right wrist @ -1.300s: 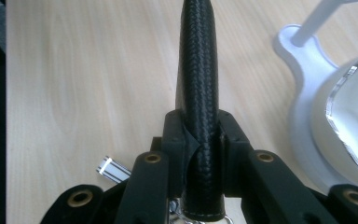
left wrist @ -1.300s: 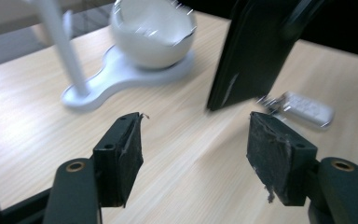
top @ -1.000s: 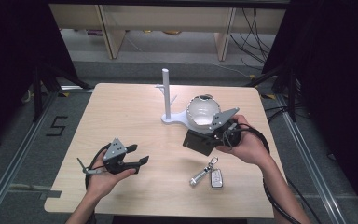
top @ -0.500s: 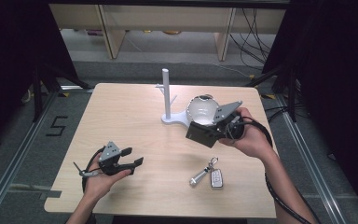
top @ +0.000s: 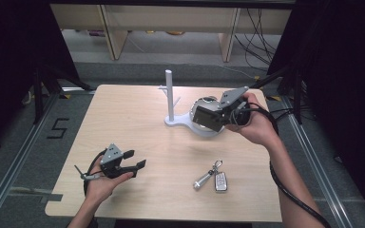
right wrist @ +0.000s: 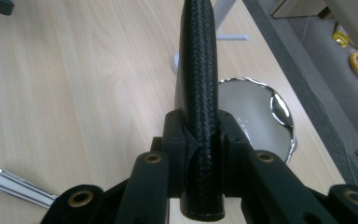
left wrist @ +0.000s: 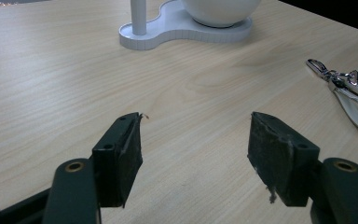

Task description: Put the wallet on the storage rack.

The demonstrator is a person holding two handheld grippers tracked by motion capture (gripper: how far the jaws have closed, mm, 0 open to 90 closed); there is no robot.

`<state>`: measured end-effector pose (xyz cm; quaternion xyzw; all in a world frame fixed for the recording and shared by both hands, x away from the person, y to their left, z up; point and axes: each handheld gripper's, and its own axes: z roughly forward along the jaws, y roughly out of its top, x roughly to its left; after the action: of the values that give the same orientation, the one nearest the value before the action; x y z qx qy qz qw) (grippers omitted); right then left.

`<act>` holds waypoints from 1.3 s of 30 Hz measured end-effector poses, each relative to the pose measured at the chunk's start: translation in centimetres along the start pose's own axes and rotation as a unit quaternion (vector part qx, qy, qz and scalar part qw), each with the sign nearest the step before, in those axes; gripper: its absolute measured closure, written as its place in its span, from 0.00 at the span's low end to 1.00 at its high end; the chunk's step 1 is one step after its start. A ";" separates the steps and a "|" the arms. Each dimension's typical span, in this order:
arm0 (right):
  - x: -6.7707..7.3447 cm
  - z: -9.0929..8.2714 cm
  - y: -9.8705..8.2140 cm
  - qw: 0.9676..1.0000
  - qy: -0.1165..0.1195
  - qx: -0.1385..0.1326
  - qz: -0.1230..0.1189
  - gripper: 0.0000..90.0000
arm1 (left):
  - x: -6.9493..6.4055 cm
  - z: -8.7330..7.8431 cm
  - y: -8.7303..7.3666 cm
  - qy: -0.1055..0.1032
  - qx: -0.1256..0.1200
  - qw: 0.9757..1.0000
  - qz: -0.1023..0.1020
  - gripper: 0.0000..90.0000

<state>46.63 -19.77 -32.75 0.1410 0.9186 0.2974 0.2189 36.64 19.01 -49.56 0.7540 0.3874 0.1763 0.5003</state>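
Observation:
My right gripper [top: 217,115] is shut on a black textured leather wallet [top: 206,117], held on edge just above the white bowl [top: 206,101] at the table's right back. In the right gripper view the wallet [right wrist: 198,70] rises between the jaws of my right gripper [right wrist: 200,135], with the bowl's shiny inside [right wrist: 256,116] beyond it. My left gripper [top: 136,160] rests open and empty near the front left. Its pads [left wrist: 123,156] stand wide apart in the left gripper view.
The bowl sits on a white stand base [top: 178,122] with an upright post [top: 169,92]. A key ring with a car fob [top: 213,178] lies at the front right, also seen from the left gripper [left wrist: 349,91]. Shelving and cables lie beyond the table.
My right gripper has carried the wallet up and farther back, over the bowl. The left gripper has shifted slightly left and stays open.

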 end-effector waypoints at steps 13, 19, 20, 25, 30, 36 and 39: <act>-2.5 1.7 0.0 1.000 -0.027 -0.005 0.013 0.86 | -0.1 0.0 0.0 -0.004 -0.003 1.000 -0.002 0.38; -3.1 2.4 0.0 0.999 -0.038 -0.003 0.025 0.86 | -0.1 0.2 -0.1 -0.007 -0.002 1.000 -0.004 0.38; -3.3 2.5 0.0 0.999 -0.037 -0.004 0.027 0.86 | 0.0 0.2 -0.1 -0.009 -0.003 1.000 -0.004 0.38; -3.9 3.1 -0.2 0.999 -0.044 -0.003 0.024 0.86 | -0.1 0.2 -0.2 -0.010 -0.004 1.000 -0.004 0.37; -4.0 3.6 -0.3 0.999 -0.040 -0.001 0.033 0.86 | -0.1 0.2 -0.2 -0.006 0.001 1.000 -0.003 0.37; -4.1 4.6 -0.9 0.999 -0.032 0.009 0.037 0.86 | -0.1 0.2 -0.2 -0.007 0.000 1.000 -0.004 0.37; -4.0 5.1 -1.3 0.999 -0.024 0.011 0.046 0.86 | -0.2 0.2 -0.2 -0.007 0.001 1.000 -0.004 0.37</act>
<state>52.43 -19.85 -35.99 0.1921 0.9088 0.2938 0.2256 36.57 18.79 -49.85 0.7542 0.3870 0.1683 0.5031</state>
